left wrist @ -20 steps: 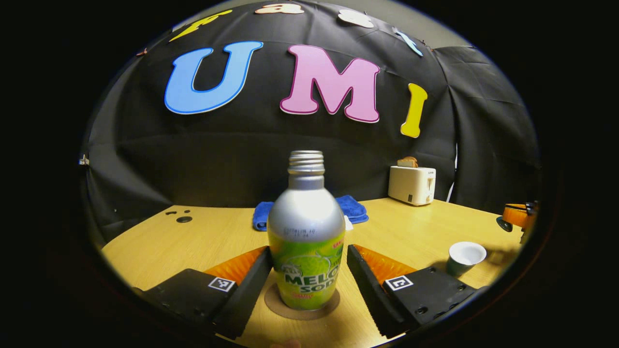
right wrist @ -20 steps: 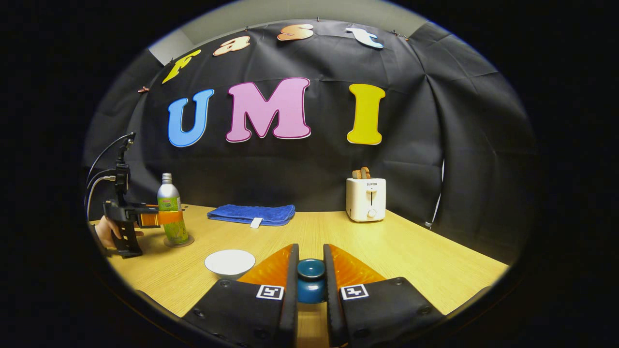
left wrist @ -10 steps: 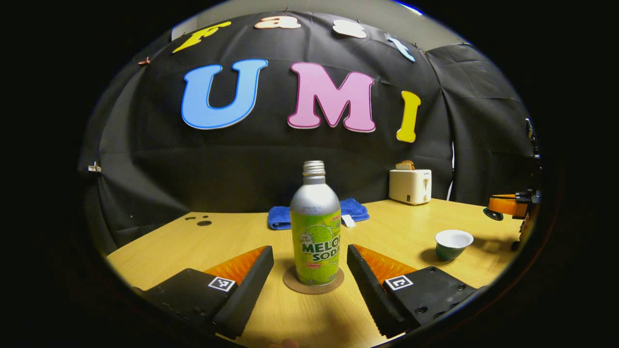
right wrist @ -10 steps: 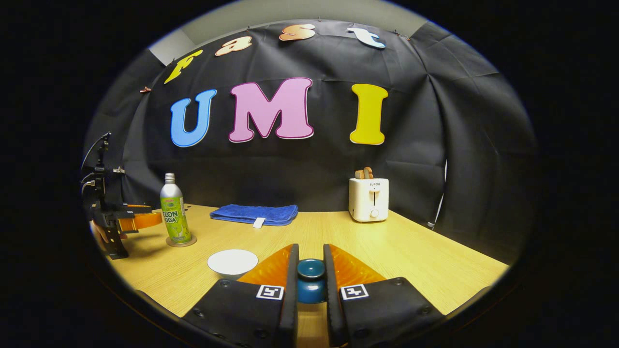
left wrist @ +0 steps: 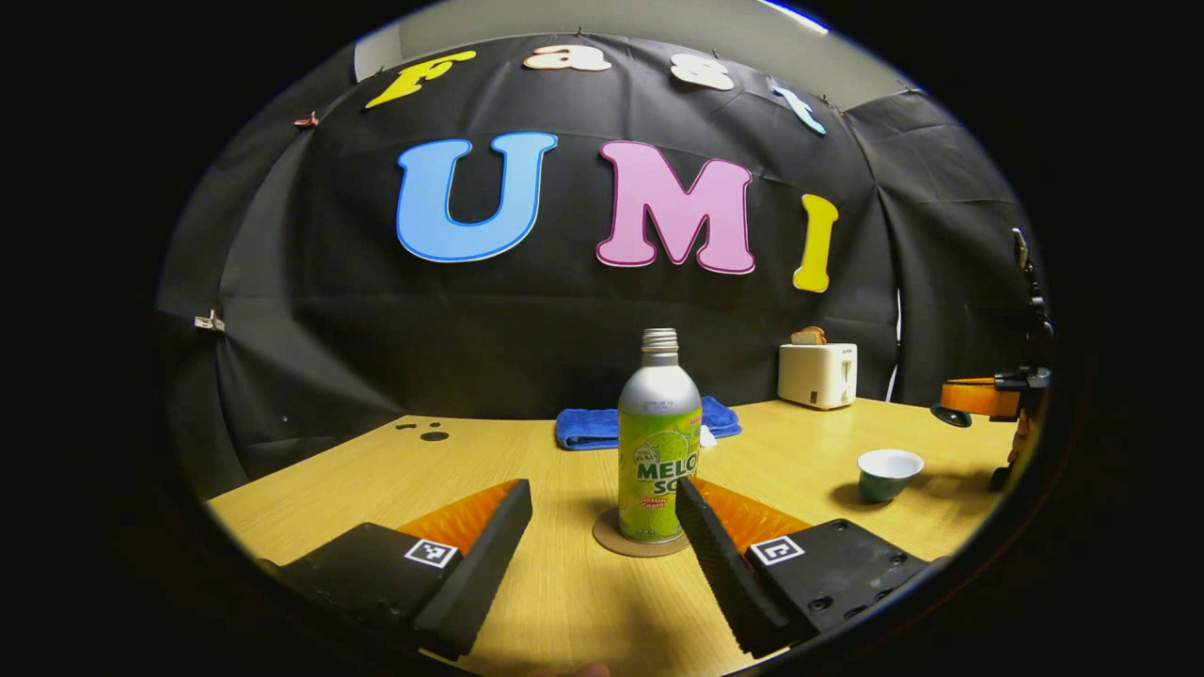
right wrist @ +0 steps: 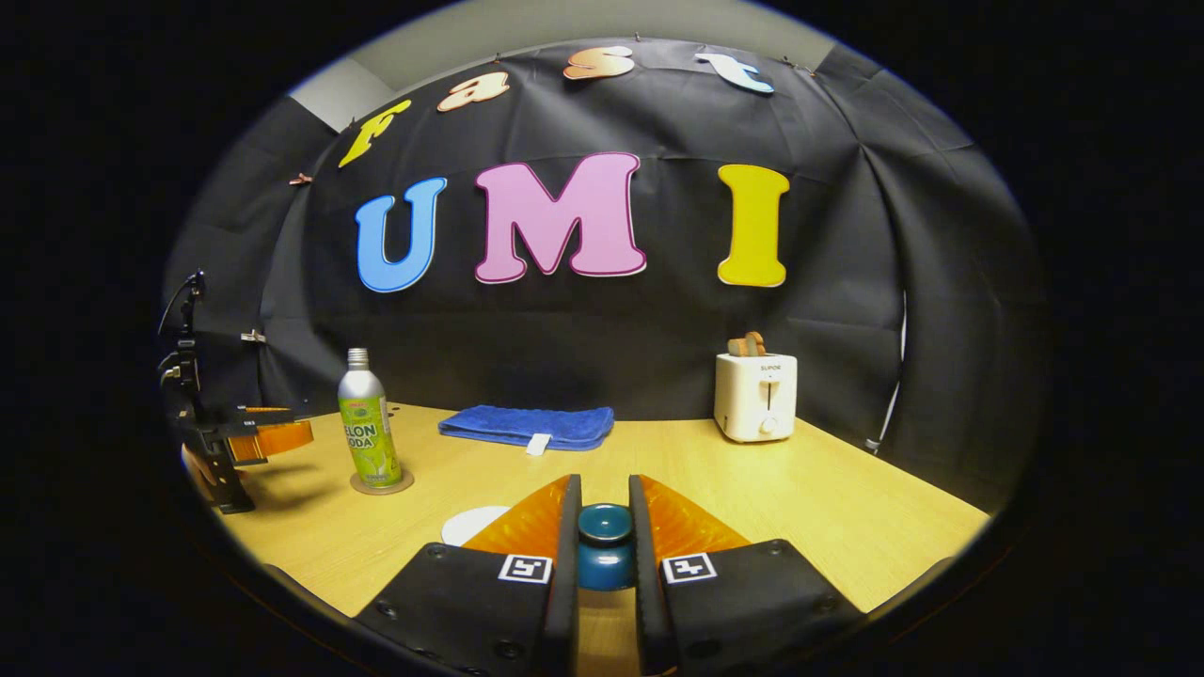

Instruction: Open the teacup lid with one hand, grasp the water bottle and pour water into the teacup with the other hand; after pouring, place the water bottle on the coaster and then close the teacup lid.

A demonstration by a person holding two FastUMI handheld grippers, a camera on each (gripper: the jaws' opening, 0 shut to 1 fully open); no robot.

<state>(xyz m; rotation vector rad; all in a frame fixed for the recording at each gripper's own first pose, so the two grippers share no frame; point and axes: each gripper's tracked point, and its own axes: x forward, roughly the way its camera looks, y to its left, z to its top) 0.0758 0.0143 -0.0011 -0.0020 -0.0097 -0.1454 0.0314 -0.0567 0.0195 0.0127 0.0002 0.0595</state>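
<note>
Water bottle (left wrist: 659, 449) stands on its coaster (left wrist: 640, 546); left hand-held gripper (left wrist: 602, 527) gapes wide. Right hand-held gripper (right wrist: 604, 545) pinches the lid (right wrist: 604, 543); misalignment over the teacup (left wrist: 889, 473) could chip it.

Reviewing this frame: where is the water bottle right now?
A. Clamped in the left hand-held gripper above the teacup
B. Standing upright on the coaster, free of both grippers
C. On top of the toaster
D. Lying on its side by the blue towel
B: the water bottle stands upright on the round coaster, and the left hand-held gripper is open with neither finger touching it.
</note>
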